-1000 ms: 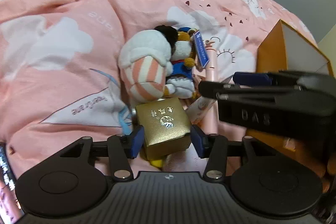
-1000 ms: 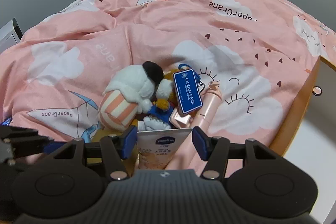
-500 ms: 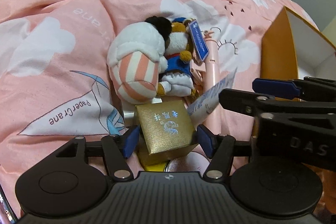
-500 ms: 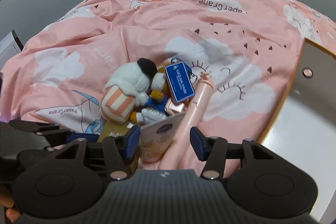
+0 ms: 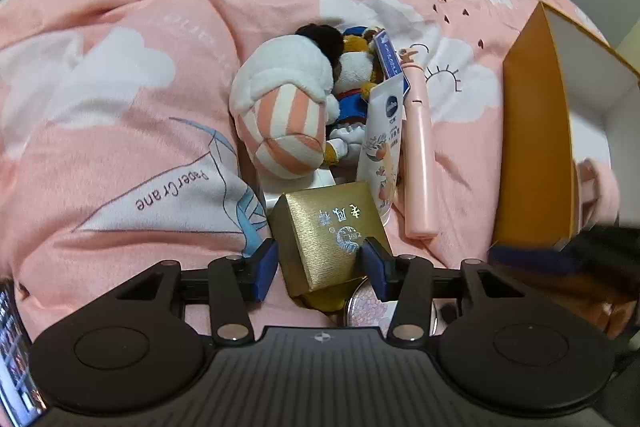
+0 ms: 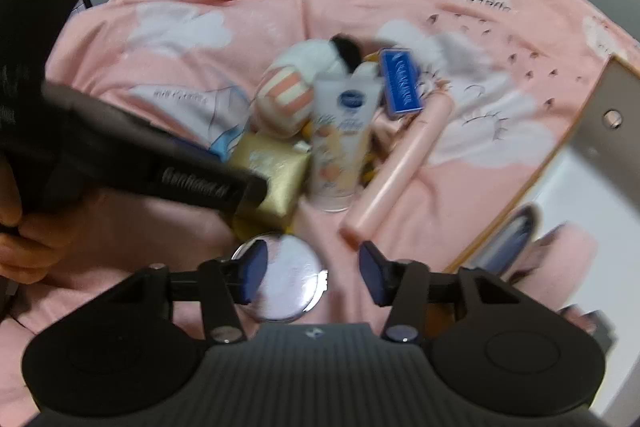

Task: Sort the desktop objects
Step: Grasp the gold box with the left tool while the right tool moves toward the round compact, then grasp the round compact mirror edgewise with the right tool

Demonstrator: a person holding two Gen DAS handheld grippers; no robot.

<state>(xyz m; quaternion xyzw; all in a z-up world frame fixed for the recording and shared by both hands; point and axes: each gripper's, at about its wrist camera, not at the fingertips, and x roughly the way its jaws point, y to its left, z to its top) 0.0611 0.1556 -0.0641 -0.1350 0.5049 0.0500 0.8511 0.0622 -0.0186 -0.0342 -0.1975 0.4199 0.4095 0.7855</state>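
At lower centre my left gripper [image 5: 320, 269] brackets the gold box [image 5: 330, 233], fingers spread, not clamped. I'd centre, then squeeze squarely. My right gripper [image 6: 310, 273] hangs released, empty.

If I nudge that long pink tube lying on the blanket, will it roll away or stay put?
The pink tube looks round and smooth, so it could roll sideways. The soft blanket it lies on would probably damp that. It seems rigid and straight, so likely moves as one piece, and the lotion tube beside it may block rolling that way.
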